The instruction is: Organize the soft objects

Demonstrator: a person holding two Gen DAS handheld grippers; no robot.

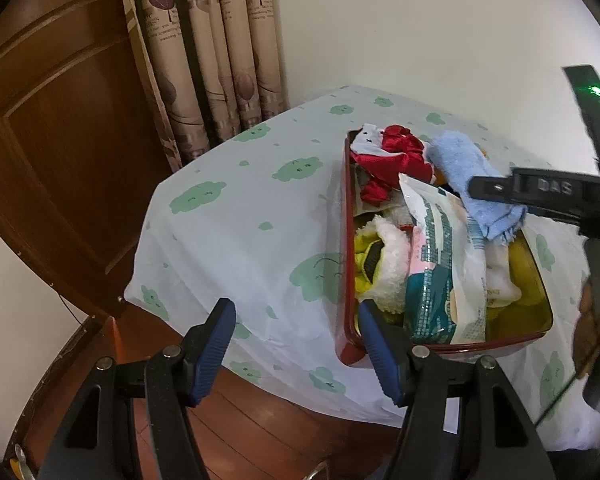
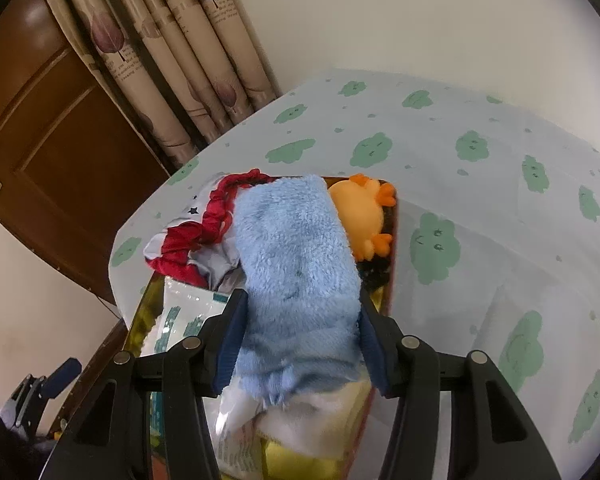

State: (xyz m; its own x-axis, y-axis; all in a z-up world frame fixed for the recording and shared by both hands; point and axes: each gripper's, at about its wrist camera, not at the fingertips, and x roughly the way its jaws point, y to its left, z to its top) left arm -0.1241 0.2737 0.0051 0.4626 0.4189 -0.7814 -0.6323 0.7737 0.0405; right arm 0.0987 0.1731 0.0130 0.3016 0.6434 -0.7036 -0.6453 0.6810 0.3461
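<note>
A red tin box with a gold inside stands on the table, full of soft things: a red-and-white cloth, a white and yellow plush, a crinkly plastic pack. My right gripper is shut on a folded light blue fluffy towel over the box; the towel also shows in the left wrist view. An orange rubber toy lies beside the towel. My left gripper is open and empty at the box's near left corner.
The table carries a white cloth with green cloud prints. A brown wooden door and beige patterned curtains stand behind on the left. The wooden floor shows below the table edge.
</note>
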